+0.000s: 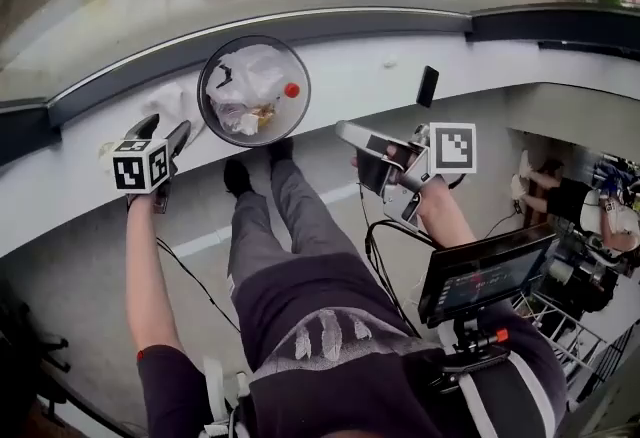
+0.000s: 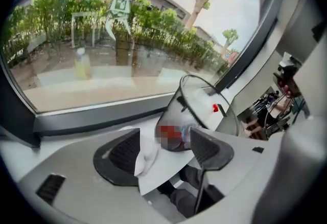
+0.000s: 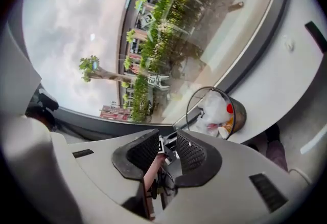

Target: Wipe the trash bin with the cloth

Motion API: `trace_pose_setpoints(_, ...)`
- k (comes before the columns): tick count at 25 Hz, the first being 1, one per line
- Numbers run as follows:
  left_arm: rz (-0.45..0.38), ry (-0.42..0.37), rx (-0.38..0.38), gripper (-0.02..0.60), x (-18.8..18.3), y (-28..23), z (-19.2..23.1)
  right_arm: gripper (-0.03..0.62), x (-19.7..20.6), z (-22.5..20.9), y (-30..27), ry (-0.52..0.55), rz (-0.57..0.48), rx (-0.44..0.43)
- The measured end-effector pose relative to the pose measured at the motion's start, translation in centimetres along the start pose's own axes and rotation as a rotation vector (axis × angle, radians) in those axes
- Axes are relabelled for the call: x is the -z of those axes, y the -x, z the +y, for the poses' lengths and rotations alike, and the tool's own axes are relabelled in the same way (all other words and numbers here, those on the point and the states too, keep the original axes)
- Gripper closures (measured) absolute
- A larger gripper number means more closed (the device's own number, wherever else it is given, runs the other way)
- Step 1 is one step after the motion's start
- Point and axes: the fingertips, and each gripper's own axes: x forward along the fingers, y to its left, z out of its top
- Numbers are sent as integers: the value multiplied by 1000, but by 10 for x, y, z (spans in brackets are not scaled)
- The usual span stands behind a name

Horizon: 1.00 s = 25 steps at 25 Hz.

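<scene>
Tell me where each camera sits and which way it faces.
Head view: on the head, facing steeply down at the ledge; arms, legs, left gripper, right gripper show.
Left gripper view: rides that gripper, faces cloth and trash bin past its fingers.
Right gripper view: rides that gripper, faces the window; left arm between its fingers.
Shared: trash bin.

Bright daylight through the window (image 2: 102,74), soft shadows, fisheye bending, dark vignetted corners
</scene>
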Motion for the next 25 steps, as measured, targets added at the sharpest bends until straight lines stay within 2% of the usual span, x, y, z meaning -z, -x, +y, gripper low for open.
trace_pose_setpoints(3,-98,-66,-4,287,-36,33,-14,490,-14,27,4,63,-64,-96)
trace_pose_setpoints(6,-247,-150,11,287,-91,75,-34,491,-29,57,4,157,-130,-210)
trace_pose_setpoints(10,-454,-264,106,323,-147,132,-88,491,-29,97,6,291,-149,-306)
trace_pose_setpoints(11,-504,-288,142,362,-156,146,-103,491,-27,103,7,312,-158,-319)
trace_pose_setpoints(14,-649,-330,277,569,-170,189,-150,491,-23,117,13,368,-187,-378)
trace_pose_setpoints(16,-714,-315,374,583,-172,218,-186,491,-21,129,25,390,-195,-414)
trace_pose_setpoints(19,-720,-319,420,583,-182,246,-225,491,-26,158,48,431,-224,-451)
trace_pose_setpoints(22,-682,-391,410,583,-186,250,-243,491,-26,174,55,493,-238,-483)
trace_pose_setpoints(25,-682,-450,458,583,-193,248,-271,491,-26,173,60,543,-246,-501)
